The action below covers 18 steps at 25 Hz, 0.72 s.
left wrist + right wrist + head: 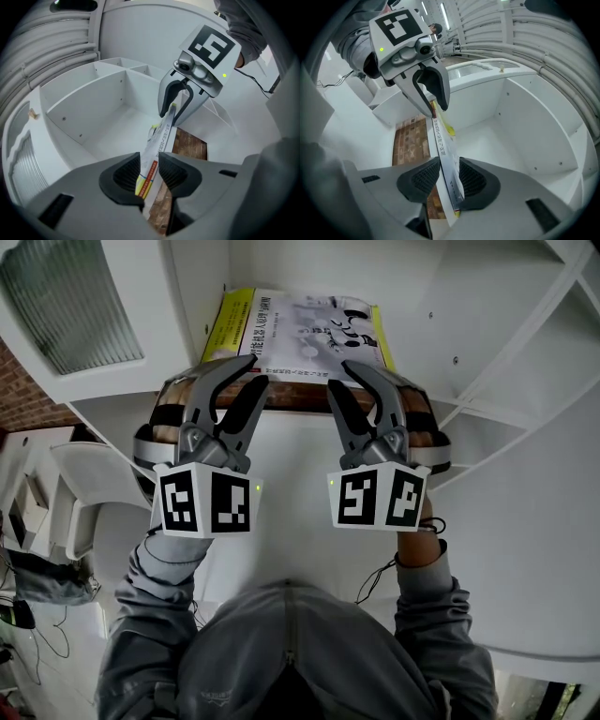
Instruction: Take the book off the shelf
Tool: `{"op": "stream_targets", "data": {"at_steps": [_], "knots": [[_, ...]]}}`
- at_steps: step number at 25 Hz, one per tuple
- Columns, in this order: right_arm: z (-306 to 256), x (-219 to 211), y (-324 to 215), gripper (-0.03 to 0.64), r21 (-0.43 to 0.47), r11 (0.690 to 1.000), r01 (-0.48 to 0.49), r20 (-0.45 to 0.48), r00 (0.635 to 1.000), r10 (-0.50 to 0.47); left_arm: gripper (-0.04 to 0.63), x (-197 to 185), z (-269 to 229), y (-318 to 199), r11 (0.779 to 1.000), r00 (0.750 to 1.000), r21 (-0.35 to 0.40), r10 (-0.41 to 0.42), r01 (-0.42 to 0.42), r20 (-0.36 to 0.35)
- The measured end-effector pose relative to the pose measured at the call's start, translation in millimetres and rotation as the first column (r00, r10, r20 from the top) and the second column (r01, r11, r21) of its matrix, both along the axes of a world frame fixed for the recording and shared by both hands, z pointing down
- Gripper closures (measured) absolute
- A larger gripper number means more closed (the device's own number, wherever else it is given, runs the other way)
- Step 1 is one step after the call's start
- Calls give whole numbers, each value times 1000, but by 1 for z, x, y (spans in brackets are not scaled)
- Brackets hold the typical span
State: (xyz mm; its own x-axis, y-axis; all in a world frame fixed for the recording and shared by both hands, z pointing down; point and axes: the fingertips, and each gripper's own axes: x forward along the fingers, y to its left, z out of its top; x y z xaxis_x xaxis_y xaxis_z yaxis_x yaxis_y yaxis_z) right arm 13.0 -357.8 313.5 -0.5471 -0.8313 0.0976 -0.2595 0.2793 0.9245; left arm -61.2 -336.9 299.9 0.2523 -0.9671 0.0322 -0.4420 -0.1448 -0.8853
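Jaws of my left tongs [257, 371] and right tongs [339, 375] stand released astride the thin white-and-yellow paperback book [300, 329]. It lies flat at the white shelf's [93, 117] front edge, so squeezing there should let me draw it out.

A yellow-edged book [300, 329] lies flat in a white shelf [525, 362]. The left gripper [253, 371] and right gripper [339, 373] reach its near edge, jaws apart.
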Motion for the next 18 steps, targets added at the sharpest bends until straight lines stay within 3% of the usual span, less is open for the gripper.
{"op": "stream_targets", "data": {"at_steps": [5, 18], "knots": [[5, -4, 1, 526, -9, 1000, -4, -58, 998, 4, 466, 0, 1, 1, 1000, 1000, -2, -11, 11, 23], [3, -5, 5, 537, 21, 1000, 19, -63, 998, -18, 402, -6, 7, -15, 997, 987, -9, -73, 75, 141]]}}
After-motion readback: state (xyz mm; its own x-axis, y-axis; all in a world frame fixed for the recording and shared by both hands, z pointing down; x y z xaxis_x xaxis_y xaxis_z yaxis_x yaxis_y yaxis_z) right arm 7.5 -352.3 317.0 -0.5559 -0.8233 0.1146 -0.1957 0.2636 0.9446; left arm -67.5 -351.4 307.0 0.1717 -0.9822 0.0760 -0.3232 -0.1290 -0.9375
